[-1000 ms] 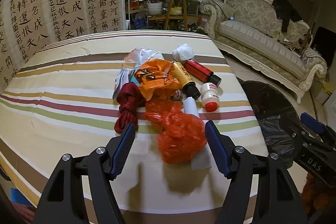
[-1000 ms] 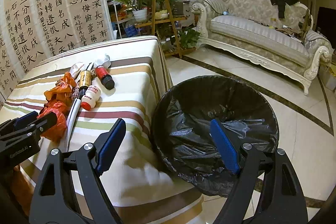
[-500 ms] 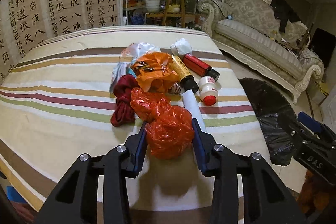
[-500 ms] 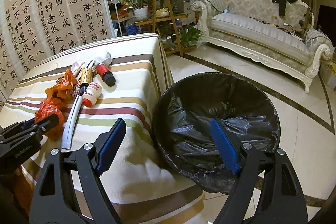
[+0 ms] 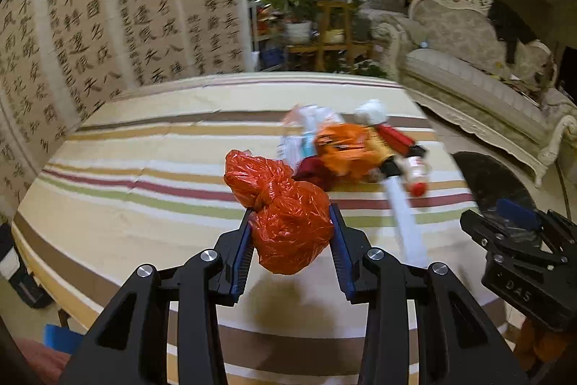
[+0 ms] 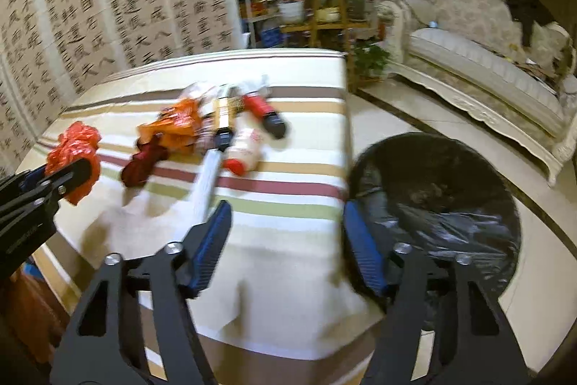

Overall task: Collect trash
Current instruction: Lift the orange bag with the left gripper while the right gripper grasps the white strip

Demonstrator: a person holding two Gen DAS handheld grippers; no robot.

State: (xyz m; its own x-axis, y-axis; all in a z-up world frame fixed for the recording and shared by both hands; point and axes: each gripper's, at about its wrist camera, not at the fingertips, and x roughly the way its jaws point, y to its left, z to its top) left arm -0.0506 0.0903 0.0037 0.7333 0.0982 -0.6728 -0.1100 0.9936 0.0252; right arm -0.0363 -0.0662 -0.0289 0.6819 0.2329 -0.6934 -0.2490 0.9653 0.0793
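My left gripper [image 5: 290, 240] is shut on a knotted red plastic bag [image 5: 285, 215], lifted just off the striped table [image 5: 144, 175]; the same bag [image 6: 74, 154] shows at the left of the right wrist view. My right gripper [image 6: 285, 240] hovers over the table's near right edge, its jaws closing with nothing between them. Ahead lies a trash pile: an orange wrapper [image 6: 176, 125], a dark red cloth [image 6: 142, 161], a white tube [image 6: 207, 179], a white bottle with a red cap [image 6: 245, 150], a red bottle [image 6: 263, 112]. A bin lined with a black bag [image 6: 440, 190] stands on the floor to the right.
A calligraphy screen [image 5: 108, 17] stands behind the table. Potted plants on a wooden stand [image 6: 321, 6] and a pale sofa [image 6: 487, 60] are at the back right. Tiled floor [image 6: 396, 118] lies between table, bin and sofa.
My left gripper closed on the red bag and lifted it away from the pile. My right gripper swung left from the bin toward the table and its jaws narrowed.
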